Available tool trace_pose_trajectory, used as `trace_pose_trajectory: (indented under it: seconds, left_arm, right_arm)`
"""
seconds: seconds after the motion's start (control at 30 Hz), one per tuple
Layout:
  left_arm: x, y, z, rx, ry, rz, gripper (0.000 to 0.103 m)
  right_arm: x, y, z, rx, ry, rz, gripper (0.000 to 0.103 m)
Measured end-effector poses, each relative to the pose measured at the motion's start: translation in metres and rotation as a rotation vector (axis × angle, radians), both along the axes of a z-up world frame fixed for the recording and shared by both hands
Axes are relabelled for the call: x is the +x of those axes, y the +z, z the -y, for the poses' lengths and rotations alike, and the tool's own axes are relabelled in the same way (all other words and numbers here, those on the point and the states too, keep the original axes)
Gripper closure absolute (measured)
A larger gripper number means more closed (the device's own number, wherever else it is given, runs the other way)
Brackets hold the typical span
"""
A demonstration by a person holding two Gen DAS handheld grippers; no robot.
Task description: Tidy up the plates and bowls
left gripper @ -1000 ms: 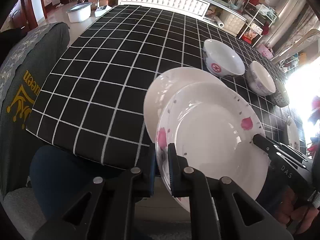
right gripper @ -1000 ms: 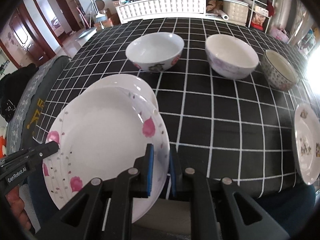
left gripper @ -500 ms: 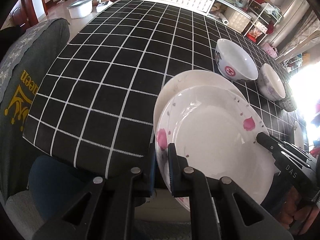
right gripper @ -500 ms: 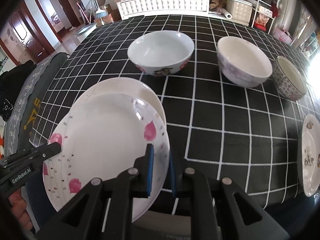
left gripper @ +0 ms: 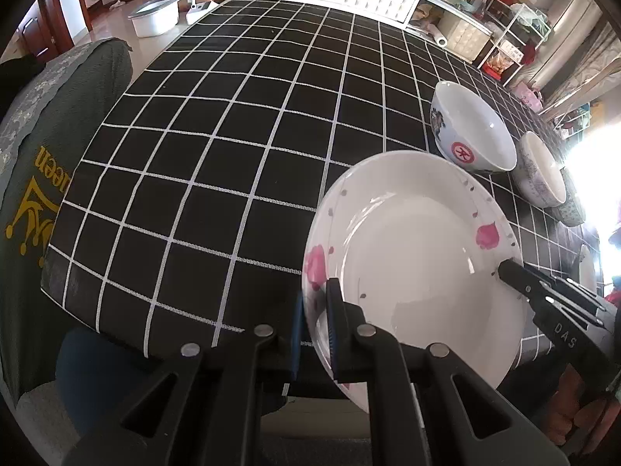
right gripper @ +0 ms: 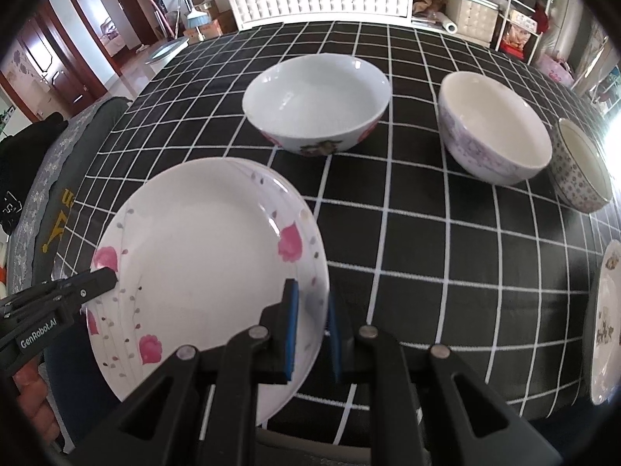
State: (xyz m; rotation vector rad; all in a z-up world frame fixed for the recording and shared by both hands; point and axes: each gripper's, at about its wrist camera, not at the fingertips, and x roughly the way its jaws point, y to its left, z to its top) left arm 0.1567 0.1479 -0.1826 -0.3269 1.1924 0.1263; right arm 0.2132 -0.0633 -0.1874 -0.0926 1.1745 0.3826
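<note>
Both grippers grasp the same pink-flowered plate (left gripper: 411, 272) by opposite edges. The left gripper (left gripper: 315, 334) has its blue pads clenched on the plate's near-left rim, just below a pink flower. The right gripper (right gripper: 312, 326) is clenched on the near-right rim, its left pad lying on the plate's top face. Each gripper's black tip shows in the other's view, biting the far side of the rim.

The plate sits directly over a plain white plate (right gripper: 289, 188), whose edge peeks out just past the far rim; whether the two touch cannot be told. Both lie at the near edge of the black checked tablecloth (left gripper: 217, 147).

Beyond the right fingers stand three bowls in a row: a flowered bowl (right gripper: 316, 105) straight ahead, a pale purple bowl (right gripper: 495, 128) to the right, and a dotted bowl (right gripper: 582, 167) farther right. Another plate (right gripper: 605, 322) lies at the far right edge.
</note>
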Motion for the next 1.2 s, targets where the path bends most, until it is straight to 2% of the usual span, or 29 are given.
trace_pose_trajectory:
  seconds: [0.23,0.53,0.67,0.73,0.8,0.83,0.9,1.03,1.1,1.2]
  left_arm:
    - [0.002,0.001,-0.003,-0.001,0.005,0.014,0.094]
    - [-0.019,0.044,0.004,0.064,-0.01,0.129,0.094]
    - [-0.029,0.063,0.019,0.07,-0.031,0.178,0.093]
    - [-0.032,0.071,0.028,0.075,-0.044,0.195,0.084]
    - [-0.033,0.079,0.039,0.078,-0.06,0.214,0.077]
    - [-0.033,0.083,0.046,0.079,-0.072,0.225,0.075]
    - [-0.034,0.089,0.056,0.082,-0.096,0.241,0.069]
    - [-0.032,0.098,0.079,0.094,-0.135,0.267,0.062]
    - [-0.032,0.102,0.091,0.094,-0.158,0.278,0.058]
    - [-0.029,0.108,0.113,0.087,-0.203,0.298,0.053]
  right_arm:
    - [0.003,-0.001,-0.002,-0.01,0.008,0.001,0.085]
    - [-0.007,0.036,0.007,-0.005,0.002,0.115,0.084]
    - [-0.018,0.056,0.017,-0.007,-0.007,0.139,0.072]
    - [-0.021,0.063,0.025,0.032,-0.018,0.134,0.068]
    - [-0.021,0.067,0.036,0.067,-0.05,0.111,0.057]
    - [-0.022,0.068,0.037,0.077,-0.058,0.104,0.054]
    - [-0.026,0.074,0.047,0.088,-0.083,0.127,0.048]
    - [-0.041,0.088,0.064,0.021,-0.073,0.238,0.042]
    - [-0.044,0.091,0.076,0.023,-0.082,0.231,0.041]
    - [-0.045,0.099,0.097,0.081,-0.086,0.234,0.04]
